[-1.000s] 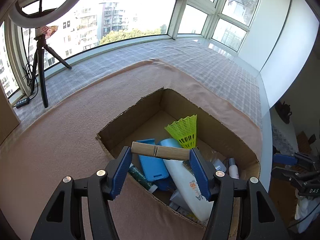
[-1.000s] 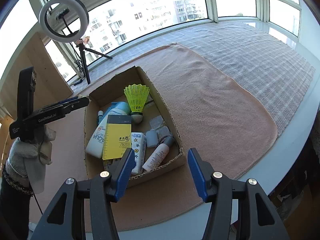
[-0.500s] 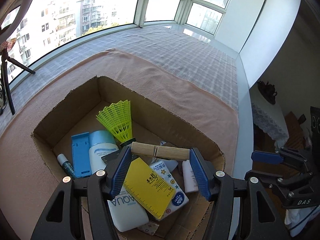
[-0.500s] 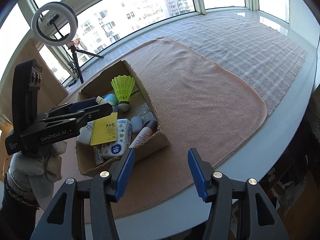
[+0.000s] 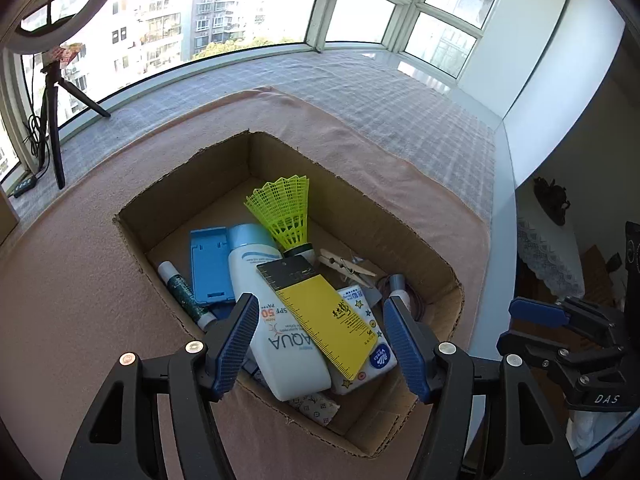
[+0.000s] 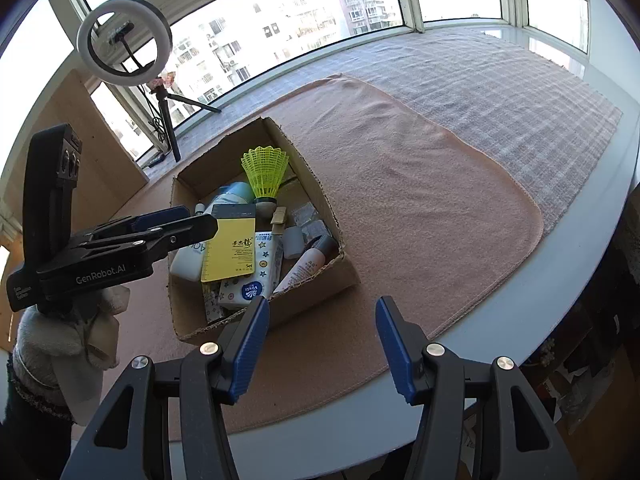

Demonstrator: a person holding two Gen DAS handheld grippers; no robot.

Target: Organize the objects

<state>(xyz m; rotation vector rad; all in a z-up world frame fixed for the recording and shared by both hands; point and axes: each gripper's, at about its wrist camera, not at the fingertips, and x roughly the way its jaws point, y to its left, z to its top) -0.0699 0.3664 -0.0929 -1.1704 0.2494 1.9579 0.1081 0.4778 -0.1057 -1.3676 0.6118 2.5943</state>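
Observation:
A cardboard box (image 5: 360, 204) (image 6: 316, 284) sits on a pink towel (image 6: 420, 216). In it lie a yellow-green shuttlecock (image 5: 286, 212) (image 6: 266, 172), a white sunscreen bottle (image 5: 280, 344), a yellow ruler card (image 5: 324, 312) (image 6: 232, 250), a blue holder (image 5: 210, 266), a glue stick (image 5: 182, 292) and a wooden clothespin (image 5: 344, 266) (image 6: 279, 215). My left gripper (image 5: 320, 344) is open and empty above the box's near side. My right gripper (image 6: 320, 344) is open and empty, off the box's front right corner.
A ring light on a tripod (image 6: 124, 48) (image 5: 52, 92) stands by the window. A grey checked cloth (image 6: 500, 76) covers the far sill. The white table edge (image 6: 560, 280) runs along the right, with a drop beyond it.
My left gripper held the wooden clothespin over the box; it has opened and the clothespin now lies in the box beside the shuttlecock. The right gripper shifted slightly, still open.

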